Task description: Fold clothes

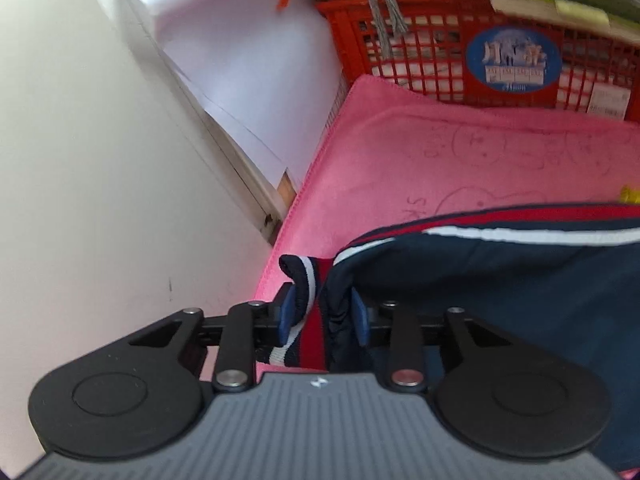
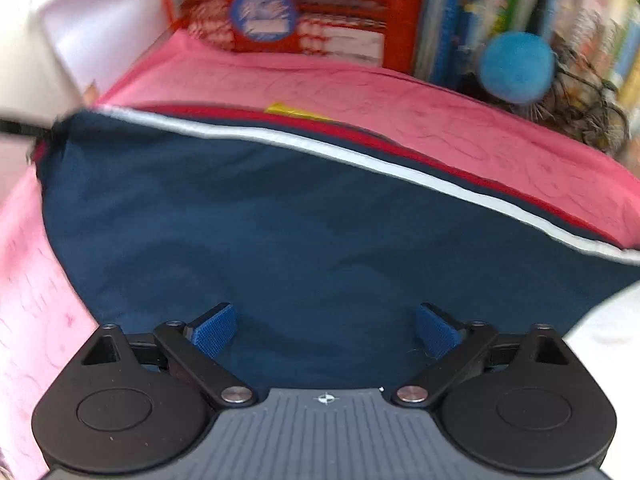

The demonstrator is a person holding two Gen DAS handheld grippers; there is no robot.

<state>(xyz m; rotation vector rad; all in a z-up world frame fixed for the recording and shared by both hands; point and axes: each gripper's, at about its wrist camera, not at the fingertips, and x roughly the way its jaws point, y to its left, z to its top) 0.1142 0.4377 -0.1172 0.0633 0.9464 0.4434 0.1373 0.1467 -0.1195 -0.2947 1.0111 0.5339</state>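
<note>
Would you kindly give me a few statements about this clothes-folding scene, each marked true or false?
1. The navy garment with red and white stripes lies on a pink towel. True.
2. The left gripper has striped fabric between its blue pads. True; whether the pads press on it cannot be told.
3. The right gripper is clamped shut on the garment. False: its jaws stand wide apart above the navy cloth.
4. A green wicker basket stands behind the towel. False: it is a red plastic lattice basket with a blue oval sticker.
5. A blue fuzzy ball shows in the right wrist view. True.
</note>
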